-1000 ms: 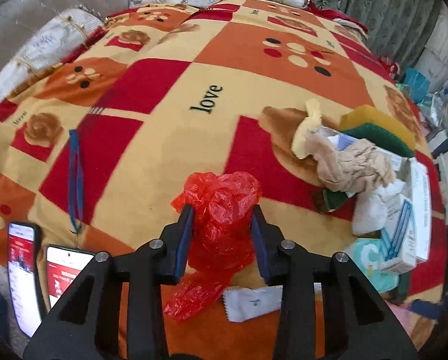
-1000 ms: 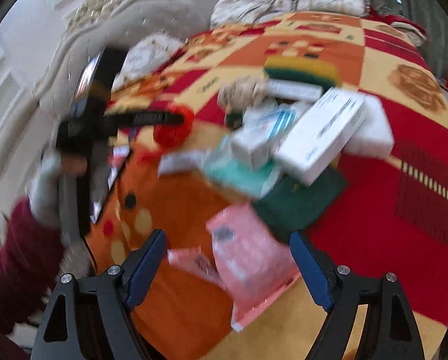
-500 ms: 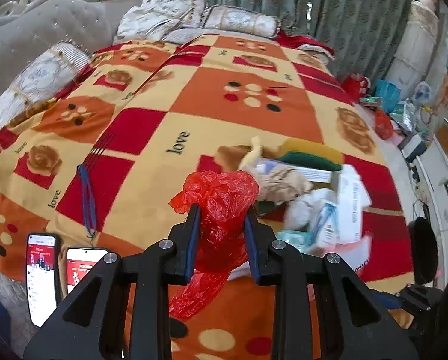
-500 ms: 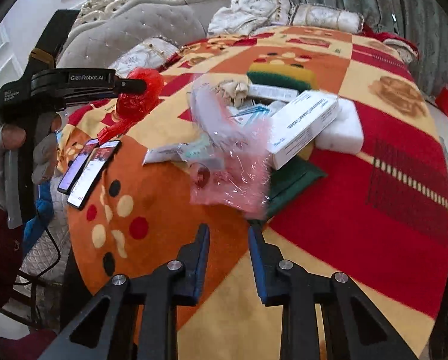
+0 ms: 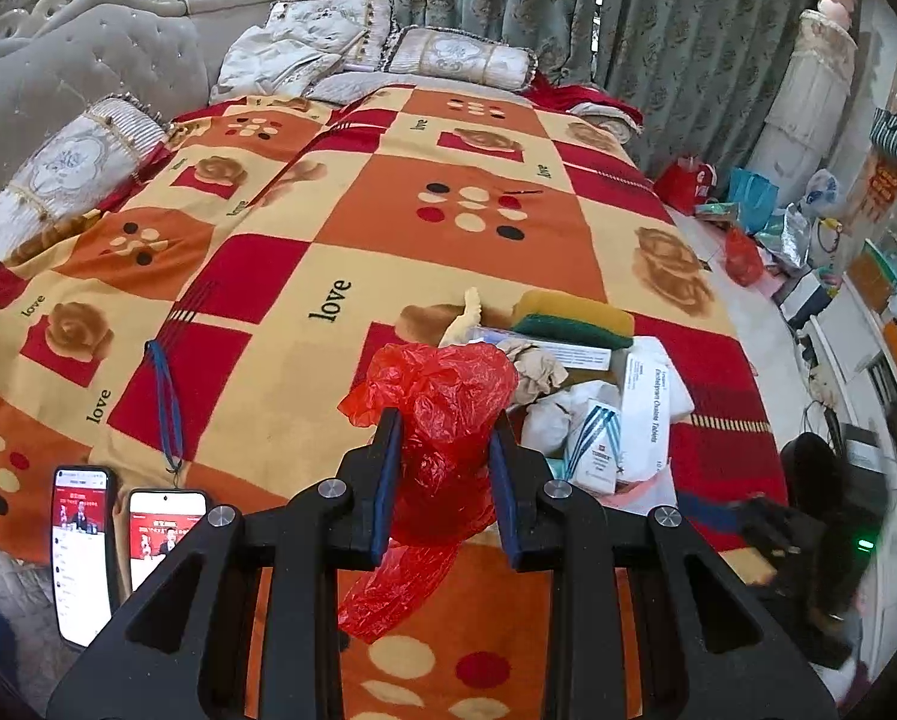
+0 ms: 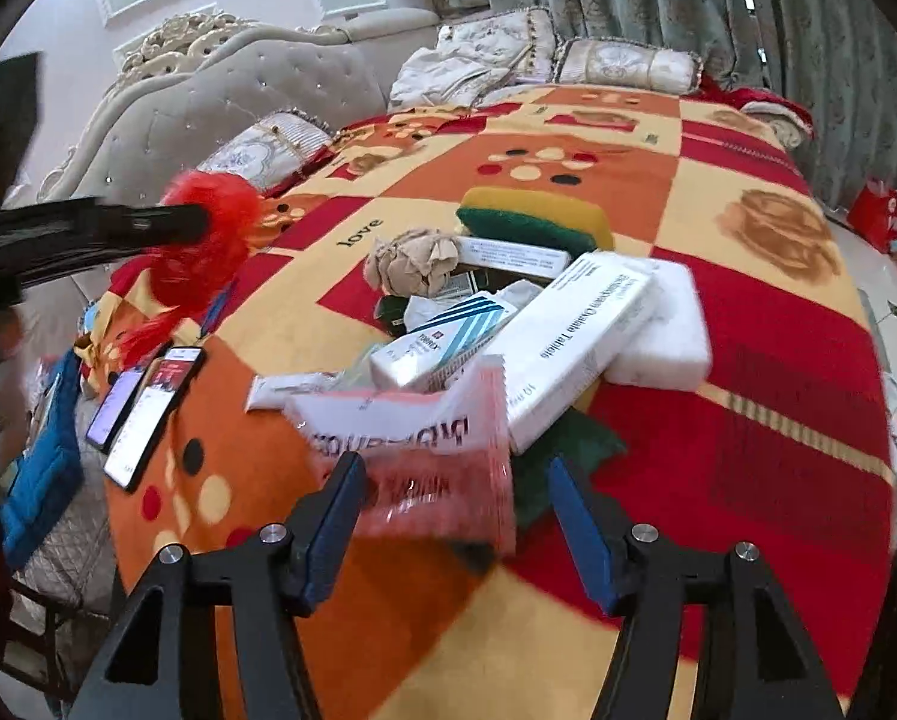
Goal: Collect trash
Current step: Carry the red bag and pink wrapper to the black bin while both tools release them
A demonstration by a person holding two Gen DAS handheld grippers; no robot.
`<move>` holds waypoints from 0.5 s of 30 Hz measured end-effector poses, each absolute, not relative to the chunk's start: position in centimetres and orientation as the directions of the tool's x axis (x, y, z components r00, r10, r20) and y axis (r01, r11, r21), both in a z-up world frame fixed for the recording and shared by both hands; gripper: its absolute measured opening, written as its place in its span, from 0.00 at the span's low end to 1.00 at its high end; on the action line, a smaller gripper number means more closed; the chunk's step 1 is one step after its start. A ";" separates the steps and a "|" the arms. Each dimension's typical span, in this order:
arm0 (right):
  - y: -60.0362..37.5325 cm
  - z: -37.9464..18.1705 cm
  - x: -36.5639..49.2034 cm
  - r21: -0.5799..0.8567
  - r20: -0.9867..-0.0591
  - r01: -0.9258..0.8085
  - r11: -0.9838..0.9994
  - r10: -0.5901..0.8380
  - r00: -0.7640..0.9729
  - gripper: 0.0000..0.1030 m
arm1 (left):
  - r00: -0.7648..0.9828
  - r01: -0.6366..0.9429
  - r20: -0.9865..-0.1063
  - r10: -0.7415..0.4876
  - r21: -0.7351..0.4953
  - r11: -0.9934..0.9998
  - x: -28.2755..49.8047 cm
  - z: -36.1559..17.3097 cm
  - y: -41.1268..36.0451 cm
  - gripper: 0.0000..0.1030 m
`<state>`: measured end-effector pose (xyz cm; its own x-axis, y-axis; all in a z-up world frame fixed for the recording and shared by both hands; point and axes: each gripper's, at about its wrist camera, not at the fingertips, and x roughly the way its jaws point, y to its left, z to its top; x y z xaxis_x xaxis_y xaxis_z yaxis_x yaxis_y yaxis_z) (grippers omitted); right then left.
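1. The red plastic bag (image 5: 442, 414) is pinched between the blue pads of the left gripper (image 5: 442, 480) and is held up above the patterned blanket (image 5: 304, 276); its tail is seen dangling below the pads.
2. In the right wrist view the same bag (image 6: 208, 240) is seen at the left, clamped at the tip of the dark tool, clear of the bed.
3. The right gripper (image 6: 454, 516) is spread, its jaws having just been opening; the pink-and-clear wrapper (image 6: 424, 450) is seen blurred between and ahead of the pads, and no contact with either pad can be made out.
4. The rest of the trash is heaped on the blanket: a crumpled brown paper ball (image 6: 412, 264), a long white tablet box (image 6: 574, 342), a blue-striped box (image 6: 442, 342), a white foam block (image 6: 664, 324) and a yellow-green sponge (image 6: 532, 216).
5. Two lit phones (image 5: 124, 540) are seen lying at the near left edge of the bed.
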<state>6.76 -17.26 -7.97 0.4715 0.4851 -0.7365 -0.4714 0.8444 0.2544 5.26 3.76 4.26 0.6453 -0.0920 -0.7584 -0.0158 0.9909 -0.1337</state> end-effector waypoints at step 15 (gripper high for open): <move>-24.2 -4.7 3.2 0.313 -0.660 -0.408 0.858 0.505 0.556 0.13 | 0.648 0.083 -0.744 -0.165 -0.146 0.986 4.3 5.6 -0.9 0.25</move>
<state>3.18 -24.18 -4.71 0.5560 0.5054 -0.6599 -0.4082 0.8576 0.3129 4.33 -0.90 5.61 0.6477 -0.1651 -0.7438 0.0835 0.9857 -0.1461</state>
